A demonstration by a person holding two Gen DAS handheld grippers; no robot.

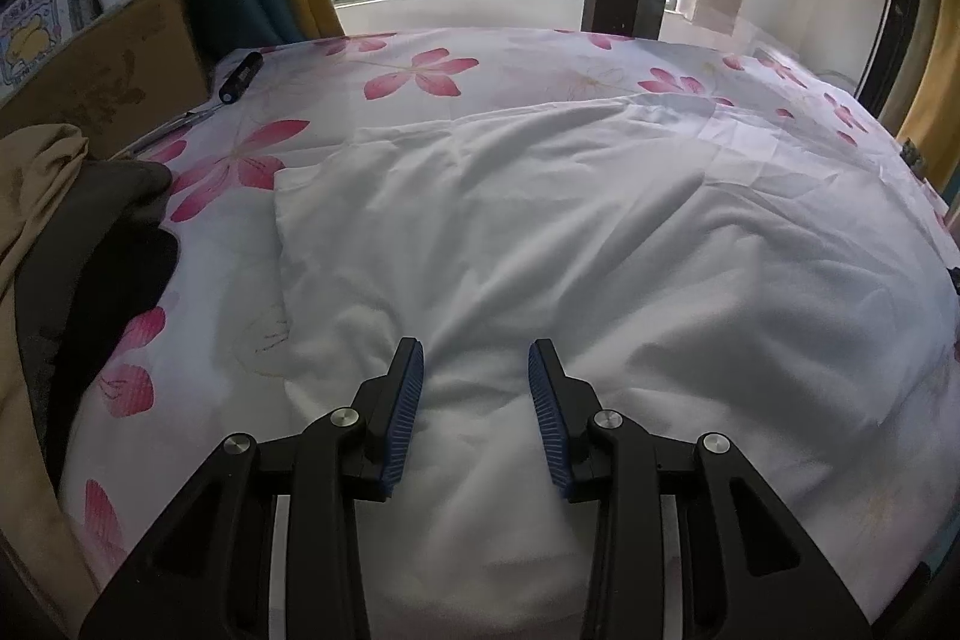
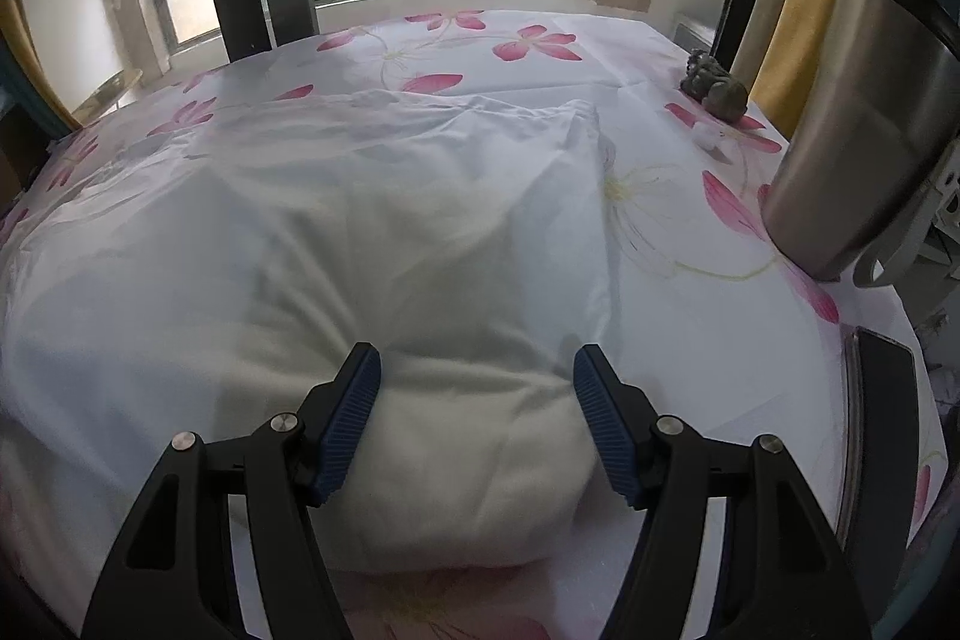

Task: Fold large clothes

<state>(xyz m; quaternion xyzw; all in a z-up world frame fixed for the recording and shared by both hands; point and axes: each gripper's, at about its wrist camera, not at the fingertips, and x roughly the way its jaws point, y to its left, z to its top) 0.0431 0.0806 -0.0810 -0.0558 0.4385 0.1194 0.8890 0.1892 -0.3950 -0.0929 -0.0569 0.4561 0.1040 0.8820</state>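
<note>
The white garment lies rumpled on the floral sheet; bare sheet borders its far edge. Left gripper and right gripper hover with jaws released. A steel mug crowds the right edge.

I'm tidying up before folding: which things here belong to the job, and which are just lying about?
For the job: white garment, left gripper, right gripper.

Lying about: screwdriver, cardboard box, clothes pile, steel kettle, small figurine.
</note>
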